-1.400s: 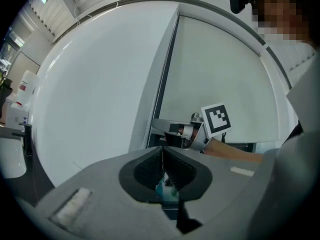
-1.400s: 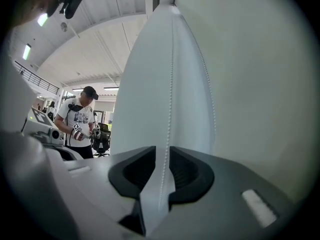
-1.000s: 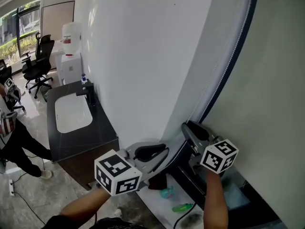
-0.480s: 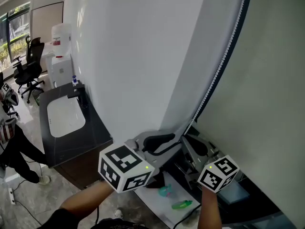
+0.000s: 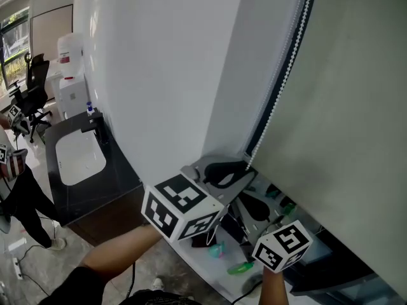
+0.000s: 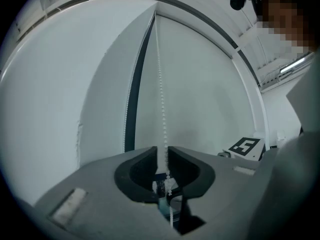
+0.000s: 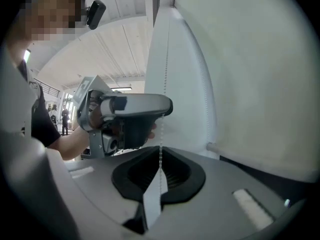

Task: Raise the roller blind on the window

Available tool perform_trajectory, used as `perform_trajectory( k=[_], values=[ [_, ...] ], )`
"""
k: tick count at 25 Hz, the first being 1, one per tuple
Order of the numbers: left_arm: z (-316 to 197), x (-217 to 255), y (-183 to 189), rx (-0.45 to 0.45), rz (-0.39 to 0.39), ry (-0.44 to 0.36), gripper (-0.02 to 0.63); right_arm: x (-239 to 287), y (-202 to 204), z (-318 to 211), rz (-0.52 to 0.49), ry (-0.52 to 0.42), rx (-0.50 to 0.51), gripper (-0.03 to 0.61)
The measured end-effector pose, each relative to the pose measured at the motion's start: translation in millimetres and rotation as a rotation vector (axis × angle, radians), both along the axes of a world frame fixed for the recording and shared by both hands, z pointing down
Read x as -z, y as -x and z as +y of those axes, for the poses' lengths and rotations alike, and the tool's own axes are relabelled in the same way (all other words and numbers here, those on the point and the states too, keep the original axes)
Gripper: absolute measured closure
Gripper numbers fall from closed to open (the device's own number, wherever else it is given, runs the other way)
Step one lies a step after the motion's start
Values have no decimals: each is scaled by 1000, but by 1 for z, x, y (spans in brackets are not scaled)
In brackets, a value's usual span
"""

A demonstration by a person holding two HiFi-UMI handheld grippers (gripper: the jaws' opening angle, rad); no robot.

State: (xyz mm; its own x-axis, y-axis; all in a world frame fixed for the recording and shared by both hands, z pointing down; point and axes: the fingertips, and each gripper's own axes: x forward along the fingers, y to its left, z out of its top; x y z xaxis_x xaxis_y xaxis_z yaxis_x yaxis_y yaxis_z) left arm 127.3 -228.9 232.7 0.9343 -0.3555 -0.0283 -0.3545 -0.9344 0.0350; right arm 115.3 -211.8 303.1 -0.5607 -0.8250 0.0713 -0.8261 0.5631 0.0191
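The pale roller blind (image 5: 343,107) hangs at the right, with its white bead chain (image 5: 286,62) running down its left edge. My left gripper (image 5: 248,169) is the upper one. In the left gripper view the bead chain (image 6: 160,84) passes through the gap of the left gripper (image 6: 162,156), whose pads stand apart from it. My right gripper (image 5: 247,205) is below it, its marker cube lower right. In the right gripper view the right gripper (image 7: 160,159) is shut on the bead chain (image 7: 161,139), which runs taut up to the left gripper (image 7: 132,114).
A white wall panel (image 5: 159,75) stands left of the blind. Below left are a black counter with a white sink (image 5: 79,157), a water dispenser (image 5: 68,59) and office chairs (image 5: 32,88). A person (image 5: 16,183) stands at the far left. Small green items (image 5: 240,271) lie on the sill.
The left gripper's jaws have parted and it has climbed up the chain. The right gripper has closed on the chain and moved downward.
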Motion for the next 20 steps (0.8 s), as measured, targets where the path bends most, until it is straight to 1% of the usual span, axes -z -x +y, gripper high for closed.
perform_trajectory(
  k=[1, 2, 5, 7, 8, 9, 10, 12, 13, 16, 20],
  values=[
    [1, 1, -1, -8, -3, -7, 572, 0, -1, 1, 4, 0, -6, 560],
    [3, 1, -3, -22, -7, -11, 595, 0, -2, 1, 6, 0, -11, 560],
    [11, 1, -7, -69, -20, -11, 606, -1, -3, 4, 30, 9, -1, 558],
    [13, -1, -5, -78, -20, -9, 604, -1, -7, 8, 29, 28, 26, 555],
    [14, -3, -4, -82, -16, 0, 604, 4, -12, 10, -1, 36, 37, 543],
    [14, -6, -2, -89, -11, 14, 604, 13, -19, 12, -54, 34, 46, 496],
    [15, -9, -1, -94, -9, 24, 604, 28, -27, 13, -120, 22, 54, 464],
    [14, -19, -1, -88, -29, 28, 604, 62, -40, 13, -231, -18, 66, 457],
    [14, -28, -3, -82, -49, 33, 604, 78, -41, 11, -254, -41, 73, 457],
    [14, -68, -6, -78, -112, 85, 604, 111, -29, 4, -231, -88, 109, 457],
    [12, -126, 0, -55, -215, 145, 603, 133, -8, -9, -182, -112, 160, 454]
  ],
)
